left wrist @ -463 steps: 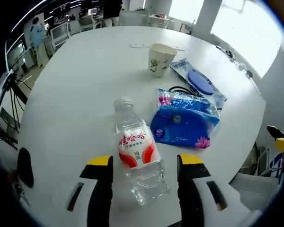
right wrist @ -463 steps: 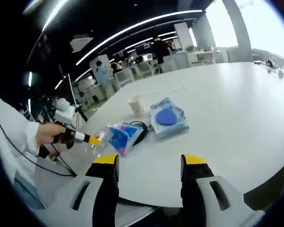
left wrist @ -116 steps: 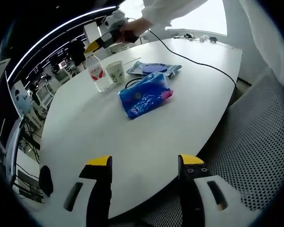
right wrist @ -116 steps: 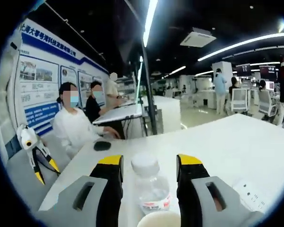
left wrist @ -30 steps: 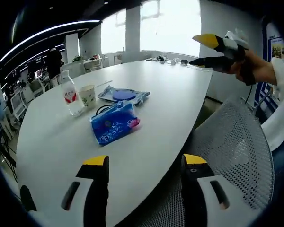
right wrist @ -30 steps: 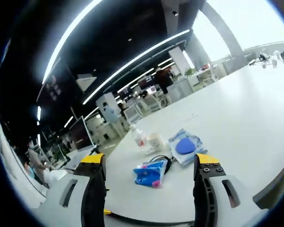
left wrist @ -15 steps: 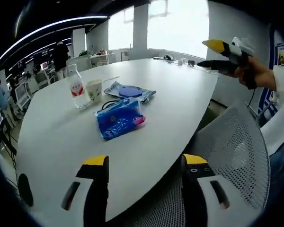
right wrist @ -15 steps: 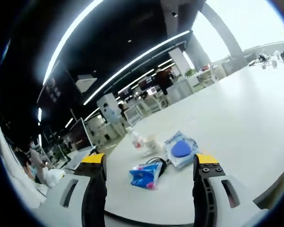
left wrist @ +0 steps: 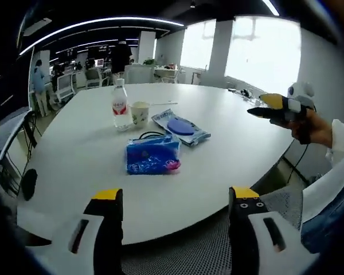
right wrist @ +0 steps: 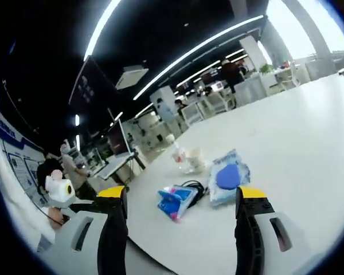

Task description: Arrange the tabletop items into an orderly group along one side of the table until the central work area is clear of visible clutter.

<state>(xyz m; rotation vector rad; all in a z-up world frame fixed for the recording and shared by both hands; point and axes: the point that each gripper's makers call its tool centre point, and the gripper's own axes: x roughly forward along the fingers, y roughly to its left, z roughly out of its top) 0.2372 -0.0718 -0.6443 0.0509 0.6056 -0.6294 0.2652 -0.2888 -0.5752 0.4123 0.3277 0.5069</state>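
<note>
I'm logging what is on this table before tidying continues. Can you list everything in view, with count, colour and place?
Table: one, white, rounded, bearing all the items.
Water bottle: one, clear with red label and white cap, upright, far end of the group.
Paper cup: one, pale with a small print, upright beside the bottle.
Flat packet: one, clear with a blue round piece inside, lying next to the cup.
Tissue pack: one, blue with pink marks, lying nearest the table's middle.
Cable: one, black, looped between tissue pack and flat packet.
Mesh chair: one, grey, at the near table edge.
Left hand-held gripper: yellow-tipped jaws apart, empty.
Right hand-held gripper: yellow-tipped jaws apart, empty.
</note>
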